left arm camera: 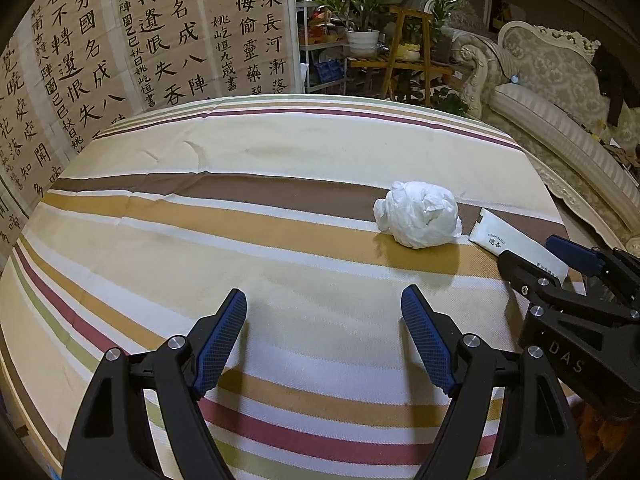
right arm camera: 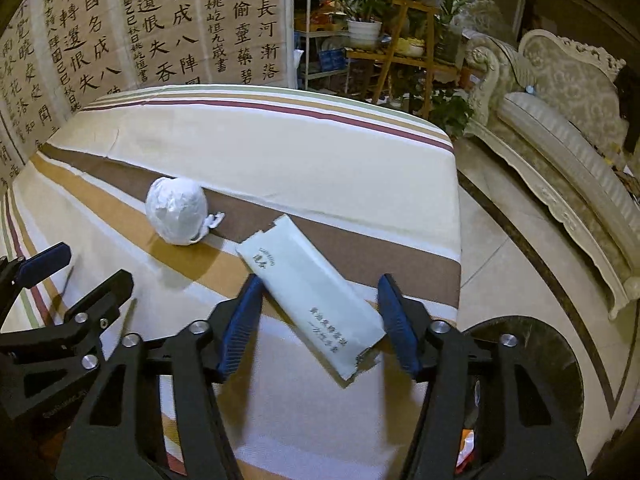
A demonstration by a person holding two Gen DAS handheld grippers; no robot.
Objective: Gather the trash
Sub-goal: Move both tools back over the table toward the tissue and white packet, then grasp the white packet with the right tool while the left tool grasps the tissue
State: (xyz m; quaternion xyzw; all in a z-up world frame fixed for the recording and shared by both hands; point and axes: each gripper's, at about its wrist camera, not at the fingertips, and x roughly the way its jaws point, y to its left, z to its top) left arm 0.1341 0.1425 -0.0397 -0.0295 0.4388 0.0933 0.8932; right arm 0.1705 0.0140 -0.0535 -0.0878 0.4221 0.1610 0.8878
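Right gripper (right arm camera: 318,324) jaws open, straddling the wrapper (right arm camera: 316,300), pads not yet pressing; wrapper flat on the striped counter (right arm camera: 320,152) near its right edge, askew to the jaws. Best squared to the wrapper's narrow width, lowered to the cloth, then closed without pinching fabric. Left gripper (left arm camera: 324,336) jaws wide, empty, over bare cloth. Tissue ball (left arm camera: 418,214) beyond, just beside the wrapper.
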